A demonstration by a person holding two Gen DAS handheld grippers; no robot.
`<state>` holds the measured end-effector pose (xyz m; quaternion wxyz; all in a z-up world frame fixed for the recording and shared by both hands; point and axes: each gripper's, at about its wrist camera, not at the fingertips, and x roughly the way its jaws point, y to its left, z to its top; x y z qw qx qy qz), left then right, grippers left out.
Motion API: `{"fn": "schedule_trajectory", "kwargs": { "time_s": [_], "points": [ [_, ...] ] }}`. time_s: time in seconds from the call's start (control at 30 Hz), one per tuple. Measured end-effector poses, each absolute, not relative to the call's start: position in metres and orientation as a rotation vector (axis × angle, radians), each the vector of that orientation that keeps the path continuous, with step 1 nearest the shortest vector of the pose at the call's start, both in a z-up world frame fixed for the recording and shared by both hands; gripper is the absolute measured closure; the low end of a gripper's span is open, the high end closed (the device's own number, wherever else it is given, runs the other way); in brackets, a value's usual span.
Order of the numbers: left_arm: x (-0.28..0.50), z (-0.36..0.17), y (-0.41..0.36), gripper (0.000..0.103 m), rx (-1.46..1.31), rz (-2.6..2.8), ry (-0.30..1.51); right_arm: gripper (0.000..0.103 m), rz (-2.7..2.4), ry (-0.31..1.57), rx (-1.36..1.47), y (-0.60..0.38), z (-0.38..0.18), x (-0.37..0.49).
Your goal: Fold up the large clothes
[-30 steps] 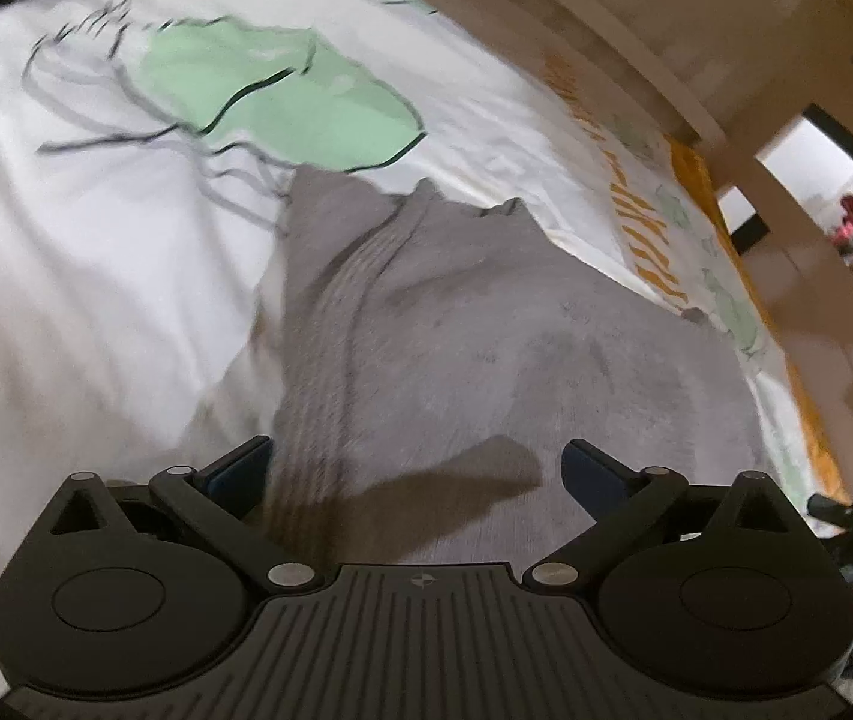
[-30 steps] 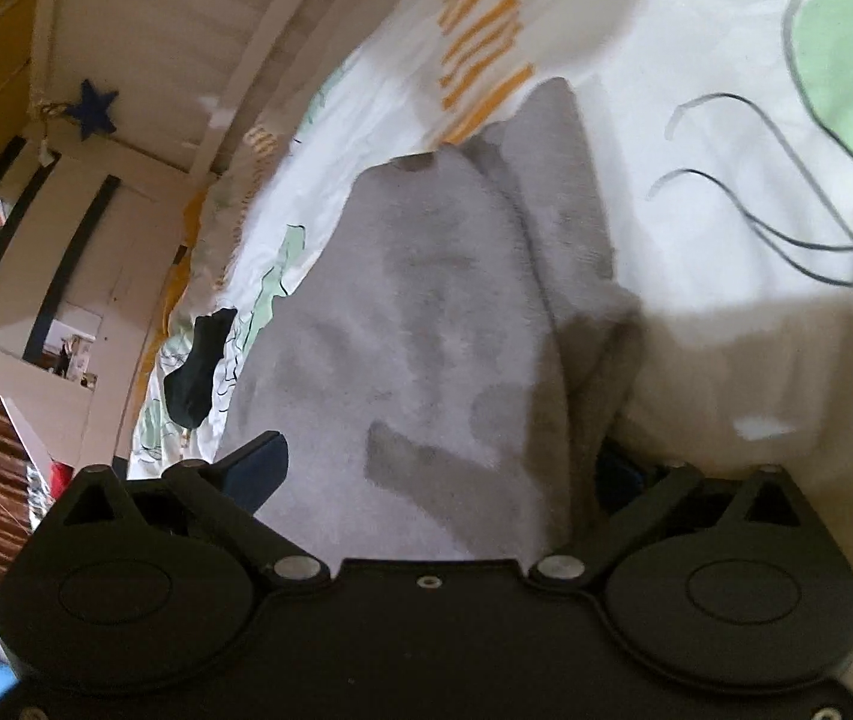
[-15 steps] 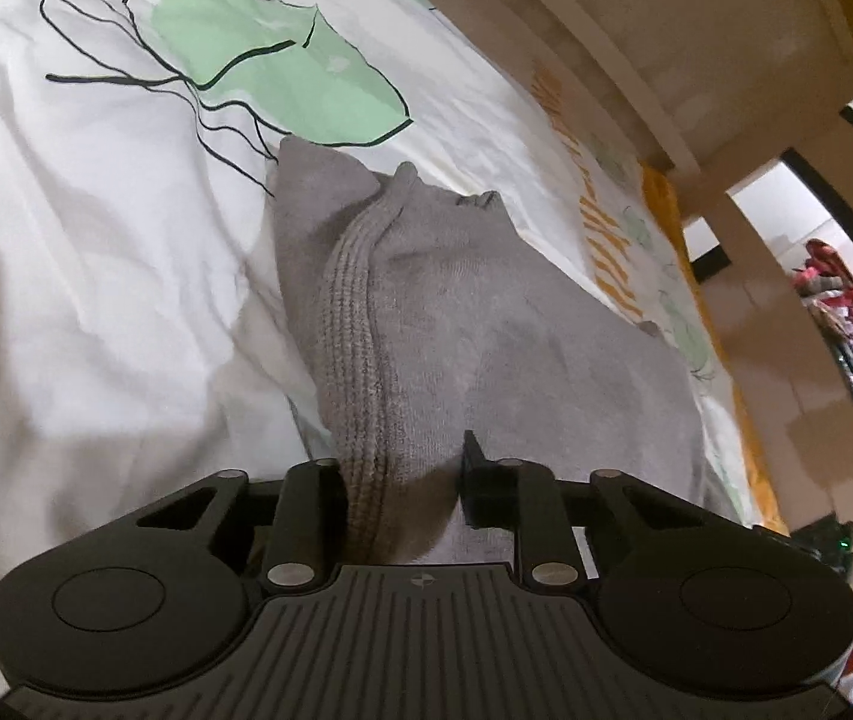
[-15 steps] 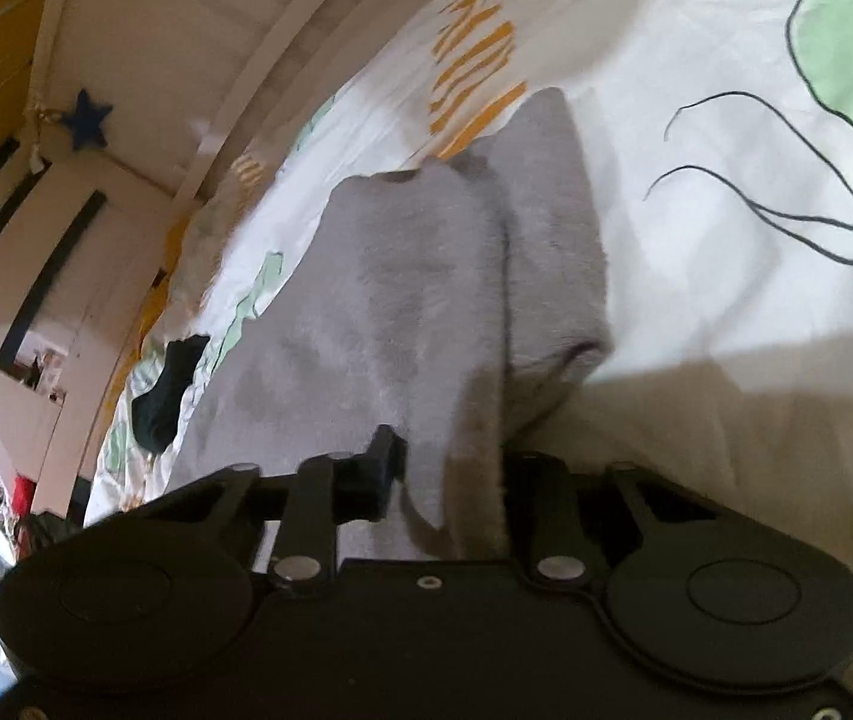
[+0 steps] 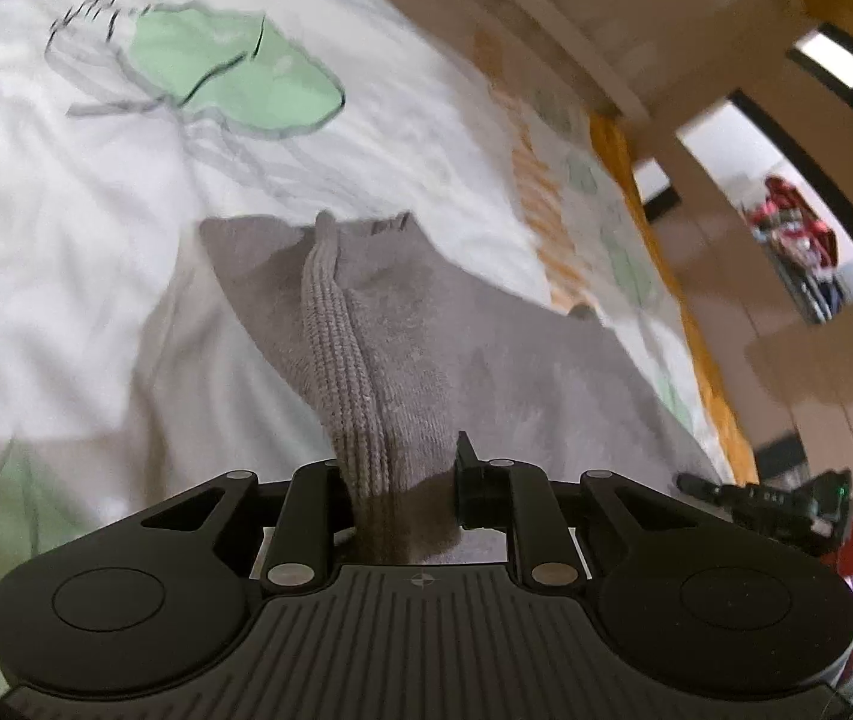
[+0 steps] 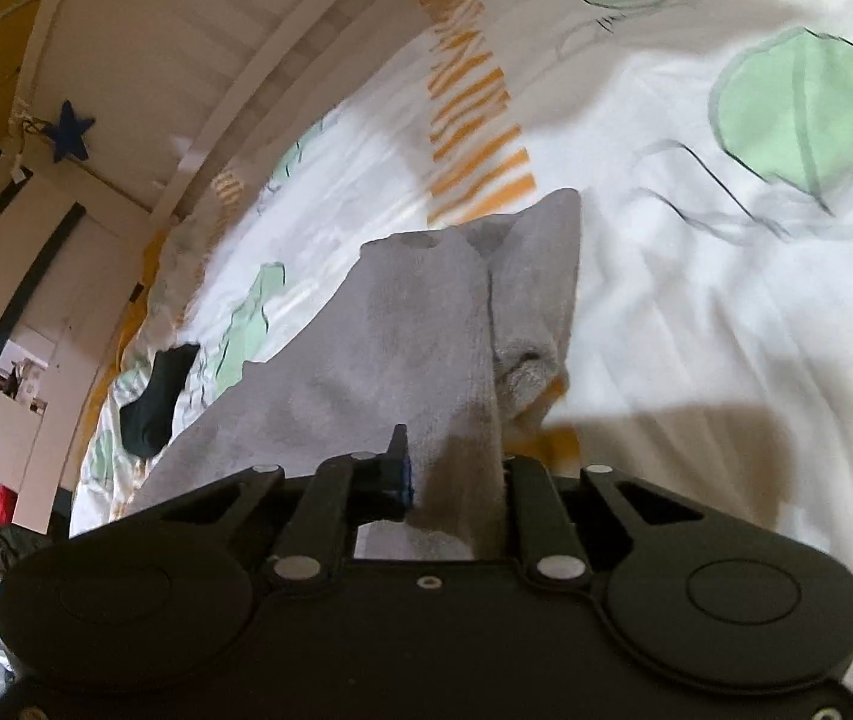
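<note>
nearest in both views, the fingers have the grey sweater point(image 5: 486, 360) bunched between them. the left gripper point(image 5: 402, 480) is narrowing on the ribbed hem point(image 5: 342, 372), which runs as a thick cord straight out from its grasp; the jaws are closing, with cloth already filling the gap. the right gripper point(image 6: 456, 480) is likewise closing on a plainer edge of the same sweater point(image 6: 402, 336), pinched into a narrow ridge.

beyond the grips, the sweater slopes down and away onto the bed cover point(image 5: 96, 240), white with green jellyfish shapes and orange stripes. its far end still lies on the cover, with a sleeve or side flap folded along its edge; which it is i cannot tell. the cloth between the grippers and that far end looks drawn up off the bed.

farther off than the sweater, toward the bed's far side in the right view, a small dark sock point(image 6: 156, 402) lies on the cover, well apart from the grey cloth. past that stands the white bed rail point(image 6: 234, 90).

the risks from here, as i judge them: the left grip holds mostly the thick rib, so a thin layer underneath could slide free and leave only one layer lifted. uneven pull between the two hands would skew the fold line. the loose flap at the far end may drag and crumple, and the soft cover could ruck up beneath.
</note>
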<state>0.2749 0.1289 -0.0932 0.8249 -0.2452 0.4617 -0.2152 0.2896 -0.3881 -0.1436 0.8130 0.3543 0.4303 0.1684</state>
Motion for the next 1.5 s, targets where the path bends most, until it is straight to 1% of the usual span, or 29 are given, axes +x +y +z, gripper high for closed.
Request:
{"fn": "schedule_trajectory", "kwargs": {
  "time_s": [0.2,0.23,0.27,0.3,0.37,0.4,0.47,0.53,0.57,0.6,0.63,0.67,0.7,0.77,0.8,0.83,0.9,0.93,1.0,1.2,1.33,1.4,1.43,1.47,1.5],
  "points": [
    [0.247,-0.113,0.133,0.082,-0.396,-0.403,1.073,0.084,0.363,1.061,0.689,-0.386,-0.145,0.246],
    [0.245,-0.117,0.132,0.078,-0.359,-0.367,1.072,0.082,0.346,1.076,0.657,-0.385,-0.146,0.244],
    [0.245,-0.120,0.131,0.071,-0.315,-0.337,1.071,0.081,0.327,1.095,0.622,-0.384,-0.148,0.242],
    [0.245,-0.123,0.128,0.069,-0.277,-0.327,1.055,0.077,0.308,1.109,0.598,-0.384,-0.152,0.243],
    [0.243,-0.119,0.121,0.065,-0.223,-0.305,1.017,0.076,0.263,1.112,0.574,-0.382,-0.158,0.246],
    [0.240,-0.115,0.118,0.065,-0.192,-0.283,0.991,0.073,0.258,1.108,0.579,-0.384,-0.159,0.246],
    [0.227,-0.102,0.110,0.066,-0.127,-0.246,0.906,0.063,0.248,1.080,0.574,-0.384,-0.155,0.246],
    [0.214,-0.088,0.106,0.065,-0.105,-0.222,0.822,0.046,0.235,1.034,0.548,-0.383,-0.146,0.241],
    [0.209,-0.082,0.105,0.062,-0.113,-0.217,0.793,0.042,0.235,1.004,0.546,-0.384,-0.141,0.238],
    [0.206,-0.076,0.104,0.060,-0.130,-0.215,0.763,0.033,0.234,0.974,0.546,-0.385,-0.137,0.235],
    [0.203,-0.071,0.101,0.051,-0.146,-0.215,0.742,0.028,0.233,0.940,0.536,-0.384,-0.132,0.231],
    [0.202,-0.066,0.099,0.043,-0.159,-0.219,0.721,0.026,0.229,0.905,0.513,-0.382,-0.126,0.229],
    [0.203,-0.062,0.094,0.040,-0.169,-0.219,0.699,0.024,0.220,0.873,0.482,-0.376,-0.121,0.224],
    [0.206,-0.055,0.082,0.029,-0.157,-0.217,0.669,0.015,0.210,0.809,0.403,-0.370,-0.111,0.222],
    [0.209,-0.053,0.074,0.029,-0.139,-0.221,0.660,0.009,0.213,0.784,0.372,-0.366,-0.107,0.222],
    [0.212,-0.051,0.066,0.029,-0.112,-0.225,0.650,0.006,0.222,0.763,0.340,-0.361,-0.103,0.224],
    [0.220,-0.052,0.049,0.029,-0.060,-0.229,0.639,0.006,0.236,0.742,0.302,-0.351,-0.098,0.227],
    [0.226,-0.054,0.042,0.029,-0.044,-0.228,0.638,0.003,0.245,0.738,0.283,-0.344,-0.096,0.231],
    [0.236,-0.060,0.030,0.029,-0.023,-0.221,0.636,0.001,0.258,0.726,0.250,-0.335,-0.094,0.238],
    [0.266,-0.086,0.017,0.029,-0.019,-0.135,0.658,0.001,0.267,0.699,0.200,-0.313,-0.100,0.269],
    [0.291,-0.110,0.023,0.029,0.003,-0.059,0.721,0.001,0.216,0.706,0.146,-0.306,-0.117,0.298],
    [0.302,-0.125,0.029,0.025,0.014,-0.036,0.768,0.001,0.176,0.736,0.105,-0.305,-0.130,0.313],
    [0.305,-0.132,0.033,0.017,0.000,-0.045,0.781,0.001,0.154,0.766,0.079,-0.304,-0.140,0.321],
    [0.306,-0.136,0.037,0.007,-0.019,-0.042,0.777,0.001,0.144,0.793,0.063,-0.305,-0.149,0.328],
    [0.306,-0.141,0.042,0.004,-0.046,-0.035,0.773,0.001,0.145,0.820,0.065,-0.306,-0.158,0.334]
  ]
}}
